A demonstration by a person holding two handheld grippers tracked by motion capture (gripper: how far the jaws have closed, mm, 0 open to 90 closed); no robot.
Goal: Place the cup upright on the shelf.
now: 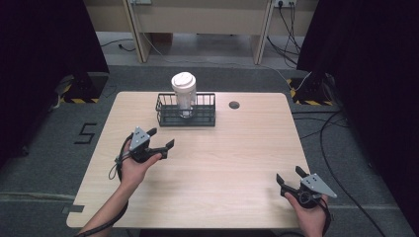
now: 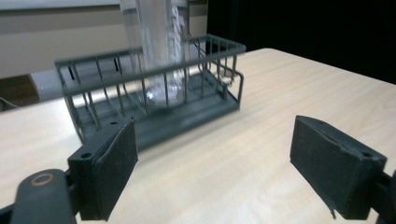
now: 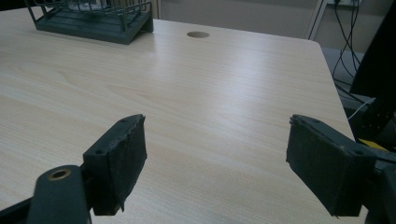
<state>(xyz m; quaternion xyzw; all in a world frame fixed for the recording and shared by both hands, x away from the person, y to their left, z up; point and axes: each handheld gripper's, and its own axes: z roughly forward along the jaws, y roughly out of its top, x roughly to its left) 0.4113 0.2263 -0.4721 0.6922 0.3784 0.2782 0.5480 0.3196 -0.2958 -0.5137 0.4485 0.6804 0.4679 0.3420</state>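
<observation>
Your left gripper (image 1: 160, 139) has its jaws spread wide and empty; the lidded cup (image 1: 184, 94) stands upright in the wire basket (image 1: 186, 118) just ahead of them. Your right gripper (image 1: 289, 177) idles, jaws also released. Closing too high could tip the tall cup against the basket rim.

We count one wire basket (image 1: 186, 114) at the upper middle of the frame, one lidded clear cup (image 1: 184, 94) standing in it, one bench (image 1: 222, 163), and two grippers: the left gripper (image 1: 161, 139) and the right gripper (image 1: 289, 175).

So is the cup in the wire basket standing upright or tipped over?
Upright. The lidded cup stands vertically inside the wire basket, with its white lid on top, above the rim.
</observation>
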